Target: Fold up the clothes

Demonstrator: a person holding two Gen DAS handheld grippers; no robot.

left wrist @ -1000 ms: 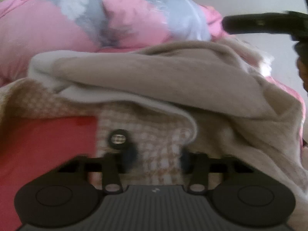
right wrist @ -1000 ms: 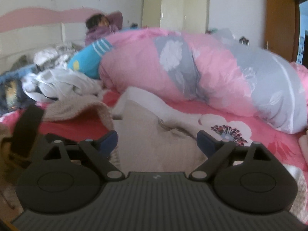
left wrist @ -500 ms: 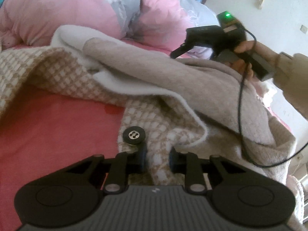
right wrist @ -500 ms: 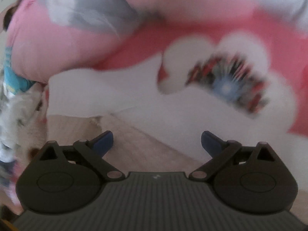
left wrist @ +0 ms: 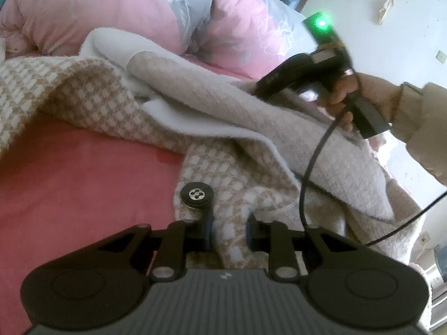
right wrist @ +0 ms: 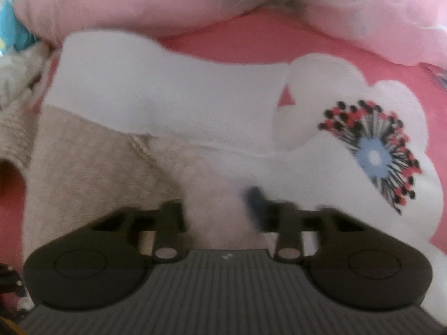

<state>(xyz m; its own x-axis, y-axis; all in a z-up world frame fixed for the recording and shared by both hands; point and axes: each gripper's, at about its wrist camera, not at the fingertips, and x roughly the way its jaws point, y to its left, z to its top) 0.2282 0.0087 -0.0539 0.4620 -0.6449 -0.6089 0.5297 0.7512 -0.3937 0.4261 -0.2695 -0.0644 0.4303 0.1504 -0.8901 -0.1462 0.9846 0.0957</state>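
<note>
A beige-and-white checked coat (left wrist: 237, 167) with pale fleece lining lies crumpled on the red bed sheet (left wrist: 69, 181). My left gripper (left wrist: 229, 231) is shut on its checked edge, right beside a black button (left wrist: 197, 194). In the left wrist view a person's hand (left wrist: 363, 92) holds my right gripper (left wrist: 296, 75) down onto the coat's fleecy fold at the right. In the blurred right wrist view my right gripper (right wrist: 220, 206) is closing, with a bunch of the beige fleece (right wrist: 83, 153) between its jaws; its left finger is hidden by fabric. The white lining (right wrist: 167, 92) lies beyond.
A puffy pink and grey duvet (left wrist: 111, 8) runs along the far side of the bed. The sheet has a large white flower print (right wrist: 374, 153) to the right of the coat. A black cable (left wrist: 303, 184) hangs from the right gripper across the coat.
The right gripper swung down from looking across the room onto the coat, and its wide jaws came together on the fleece. The left gripper kept its hold and rolled a little.
</note>
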